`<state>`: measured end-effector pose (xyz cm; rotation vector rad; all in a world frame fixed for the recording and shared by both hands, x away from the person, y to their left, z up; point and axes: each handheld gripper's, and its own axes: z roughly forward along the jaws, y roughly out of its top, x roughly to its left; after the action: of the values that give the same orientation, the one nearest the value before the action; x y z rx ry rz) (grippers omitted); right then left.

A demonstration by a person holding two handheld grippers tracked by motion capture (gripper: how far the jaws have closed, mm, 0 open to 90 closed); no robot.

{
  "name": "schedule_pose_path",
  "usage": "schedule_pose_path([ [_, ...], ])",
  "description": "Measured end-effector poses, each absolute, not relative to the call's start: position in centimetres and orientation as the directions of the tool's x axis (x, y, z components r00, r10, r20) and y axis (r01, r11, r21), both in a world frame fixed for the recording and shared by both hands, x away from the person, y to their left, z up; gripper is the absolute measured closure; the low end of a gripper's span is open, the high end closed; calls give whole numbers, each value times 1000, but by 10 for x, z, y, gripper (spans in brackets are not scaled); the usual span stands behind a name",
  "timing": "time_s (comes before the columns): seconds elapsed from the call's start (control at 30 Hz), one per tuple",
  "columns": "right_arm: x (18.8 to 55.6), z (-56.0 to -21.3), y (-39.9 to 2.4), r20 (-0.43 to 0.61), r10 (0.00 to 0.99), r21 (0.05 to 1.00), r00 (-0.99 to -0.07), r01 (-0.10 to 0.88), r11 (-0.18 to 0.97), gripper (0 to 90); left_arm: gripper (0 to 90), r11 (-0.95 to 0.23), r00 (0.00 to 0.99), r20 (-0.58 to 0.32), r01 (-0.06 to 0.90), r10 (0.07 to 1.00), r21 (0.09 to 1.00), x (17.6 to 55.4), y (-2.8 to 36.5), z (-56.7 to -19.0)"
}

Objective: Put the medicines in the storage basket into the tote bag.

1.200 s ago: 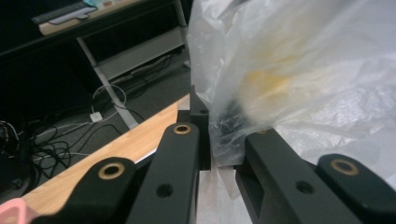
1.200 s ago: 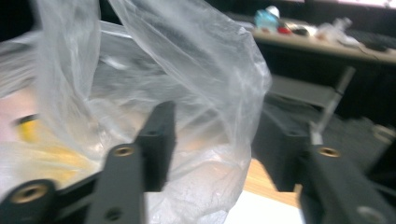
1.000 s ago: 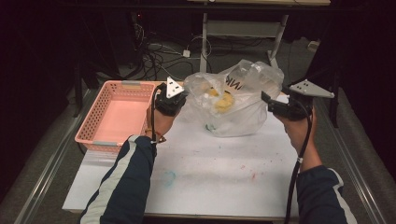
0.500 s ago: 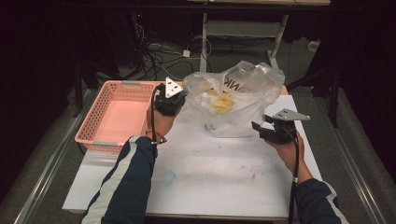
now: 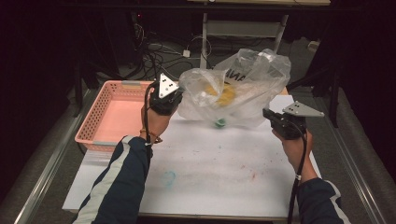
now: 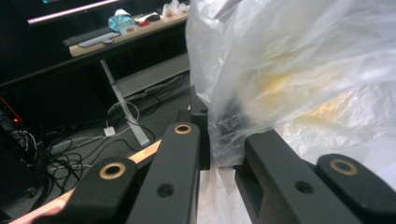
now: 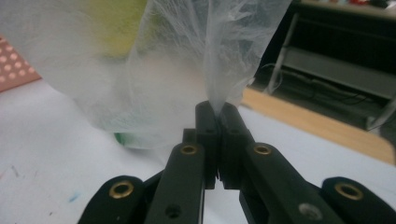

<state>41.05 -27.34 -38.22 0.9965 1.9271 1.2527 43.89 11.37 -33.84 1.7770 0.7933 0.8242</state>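
A clear plastic bag with yellow contents hangs over the far part of the white table, held between both grippers. My left gripper is shut on the bag's left edge; in the left gripper view the film runs down between its jaws. My right gripper is shut on the bag's right lower edge, with the plastic pinched at its tips. A small green thing shows at the bag's bottom, just above the table; it is also visible in the right gripper view.
A pink mesh basket stands empty at the table's left edge, just left of my left hand. Faint teal and red stains mark the tabletop. Cables and a desk frame lie beyond the far edge.
My right gripper has dropped from beside the bag's upper right to low near the table, pulling that edge down. The bag's bottom now hangs higher. My left gripper has stayed in place.
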Motion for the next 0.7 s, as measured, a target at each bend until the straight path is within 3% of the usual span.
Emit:
schedule_pose_path([
  [0.17,412,-379,-275,-84,859,936,-505,255,242,894,837,-303,556,177,142,812,943,439,112,-339],
  [0.27,416,-380,-276,-77,874,937,-480,264,228,846,717,-300,550,178,141,816,943,441,111,-340],
  [0.3,416,-380,-276,-77,874,937,-480,264,228,846,717,-300,543,177,146,821,943,442,111,-340],
  [0.47,421,-382,-276,-73,898,939,-434,273,209,718,533,-292,548,161,159,821,943,444,110,-344],
  [0.57,421,-382,-276,-68,901,939,-428,278,203,659,373,-288,517,168,160,839,944,442,111,-344],
  [0.7,419,-379,-276,-78,903,946,-422,254,200,573,286,-289,505,184,137,843,947,439,115,-339],
])
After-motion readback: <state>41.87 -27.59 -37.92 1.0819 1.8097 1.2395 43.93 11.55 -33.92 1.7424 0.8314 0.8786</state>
